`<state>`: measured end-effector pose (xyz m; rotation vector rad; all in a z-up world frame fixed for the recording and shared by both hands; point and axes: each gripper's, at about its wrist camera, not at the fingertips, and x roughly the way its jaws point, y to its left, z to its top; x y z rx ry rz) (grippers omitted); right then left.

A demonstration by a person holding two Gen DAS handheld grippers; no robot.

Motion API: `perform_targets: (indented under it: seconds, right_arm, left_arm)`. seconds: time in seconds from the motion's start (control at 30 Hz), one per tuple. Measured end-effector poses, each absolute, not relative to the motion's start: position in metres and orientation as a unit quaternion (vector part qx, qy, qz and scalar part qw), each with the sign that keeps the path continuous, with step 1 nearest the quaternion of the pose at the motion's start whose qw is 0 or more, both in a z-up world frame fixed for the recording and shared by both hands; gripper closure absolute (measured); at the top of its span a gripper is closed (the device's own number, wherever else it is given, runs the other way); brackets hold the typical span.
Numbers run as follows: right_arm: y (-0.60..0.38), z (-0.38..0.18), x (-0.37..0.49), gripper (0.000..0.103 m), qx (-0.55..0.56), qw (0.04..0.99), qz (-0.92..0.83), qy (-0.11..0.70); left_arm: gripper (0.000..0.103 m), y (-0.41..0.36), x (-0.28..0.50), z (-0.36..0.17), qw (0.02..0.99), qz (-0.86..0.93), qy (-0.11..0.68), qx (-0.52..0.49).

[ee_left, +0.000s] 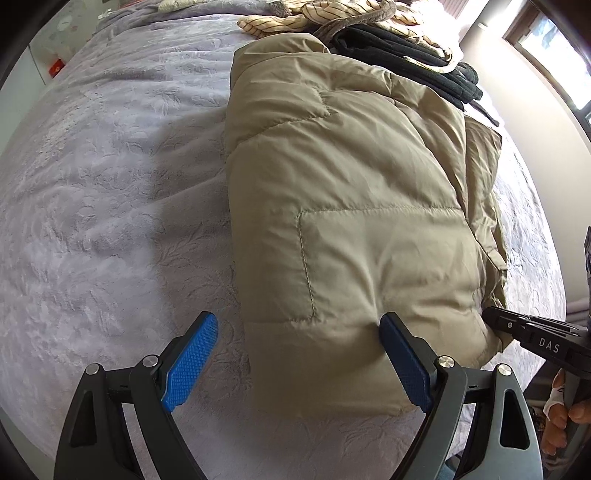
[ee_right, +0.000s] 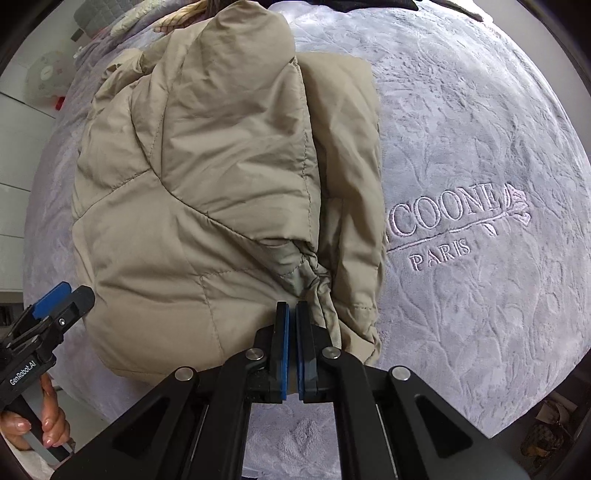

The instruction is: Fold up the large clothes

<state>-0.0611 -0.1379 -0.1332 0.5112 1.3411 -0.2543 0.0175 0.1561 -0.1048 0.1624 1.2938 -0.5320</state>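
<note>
A beige padded jacket [ee_left: 343, 206] lies folded lengthwise on a lilac plush bedspread [ee_left: 103, 192]; it also shows in the right wrist view [ee_right: 207, 192]. My left gripper [ee_left: 299, 354] is open, its blue pads straddling the jacket's near left corner, the right pad pressing into the fabric. My right gripper [ee_right: 291, 314] has its jaws closed, tips at the gathered hem of the jacket; whether fabric sits between the pads is hidden. It shows at the jacket's near right edge in the left wrist view [ee_left: 495, 317]. The left gripper shows in the right wrist view [ee_right: 66, 295].
A pile of striped cream and black clothes [ee_left: 388, 33] lies at the far end of the bed. The bedspread carries embroidered lettering [ee_right: 454, 229] right of the jacket. A white wall and window [ee_left: 546, 55] run along the right. The bed's near edge is just below the grippers.
</note>
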Motion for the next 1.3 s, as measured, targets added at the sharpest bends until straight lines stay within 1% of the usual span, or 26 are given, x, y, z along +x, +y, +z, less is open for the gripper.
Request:
perform_targets:
  seconds: [0.13,0.33,0.4,0.43,0.47,0.5,0.53,0.57,0.6,0.63,0.73,0.8,0.83,0.87,0.9,0.93,1.1,1.3]
  right_arm:
    - [-0.125,-0.110,-0.078,0.099,0.241,0.753,-0.115,0.601]
    - [-0.105,-0.055,-0.093,0.099,0.221,0.780,-0.107,0.576]
    - [-0.107,-0.038,-0.097,0.095,0.215,0.789,-0.106,0.566]
    - [-0.107,-0.032,-0.096,0.080,0.211,0.793,-0.106,0.562]
    - [-0.106,-0.025,-0.097,0.053,0.206,0.797,-0.108,0.558]
    - [-0.106,-0.017,-0.099,0.042,0.201,0.802,-0.109,0.551]
    - [-0.106,-0.011,-0.099,0.037,0.195,0.808,-0.108,0.545]
    - [-0.104,-0.004,-0.098,0.037,0.190,0.813,-0.105,0.540]
    - [-0.108,-0.002,-0.098,0.037,0.185,0.817,-0.104,0.536]
    - [-0.108,0.005,-0.099,0.036,0.181,0.820,-0.107,0.532]
    - [-0.118,0.008,-0.095,0.023,0.174,0.826,-0.105,0.526]
    - [-0.118,0.016,-0.094,0.022,0.164,0.832,-0.105,0.519]
    - [-0.118,0.018,-0.094,0.018,0.156,0.836,-0.108,0.515]
    - [-0.119,0.017,-0.094,0.011,0.151,0.841,-0.110,0.508]
    - [-0.117,0.020,-0.096,0.009,0.146,0.848,-0.113,0.497]
    - [-0.116,0.024,-0.098,0.001,0.142,0.856,-0.116,0.484]
    - [-0.115,0.035,-0.101,0.000,0.132,0.868,-0.132,0.460]
    - [-0.118,0.043,-0.102,0.000,0.136,0.867,-0.134,0.460]
  left_arm:
    - [0.013,0.166,0.013,-0.090,0.758,-0.253,0.598,0.069]
    - [0.013,0.181,0.004,-0.051,0.780,-0.246,0.571,0.073]
    - [0.013,0.185,-0.001,-0.037,0.791,-0.236,0.559,0.074]
    - [0.013,0.186,-0.003,-0.031,0.796,-0.232,0.554,0.074]
    - [0.013,0.188,-0.006,-0.025,0.801,-0.226,0.550,0.073]
    - [0.013,0.189,-0.008,-0.020,0.803,-0.221,0.549,0.070]
    - [0.013,0.190,-0.009,-0.016,0.805,-0.217,0.549,0.065]
    - [0.013,0.191,-0.011,-0.011,0.808,-0.212,0.547,0.058]
    - [0.005,0.192,-0.014,-0.006,0.812,-0.208,0.543,0.052]
    - [0.000,0.192,-0.016,-0.001,0.816,-0.201,0.539,0.049]
    - [0.000,0.192,-0.025,0.011,0.828,-0.188,0.527,0.043]
    - [0.000,0.191,-0.029,0.019,0.831,-0.184,0.523,0.034]
    - [0.000,0.191,-0.032,0.023,0.833,-0.182,0.521,0.032]
    - [0.000,0.190,-0.035,0.027,0.835,-0.181,0.519,0.032]
    - [0.000,0.189,-0.038,0.030,0.837,-0.180,0.516,0.033]
    - [0.000,0.188,-0.040,0.034,0.840,-0.178,0.512,0.035]
    - [0.000,0.182,-0.053,0.048,0.851,-0.168,0.495,0.054]
    - [0.000,0.179,-0.060,0.059,0.861,-0.152,0.480,0.070]
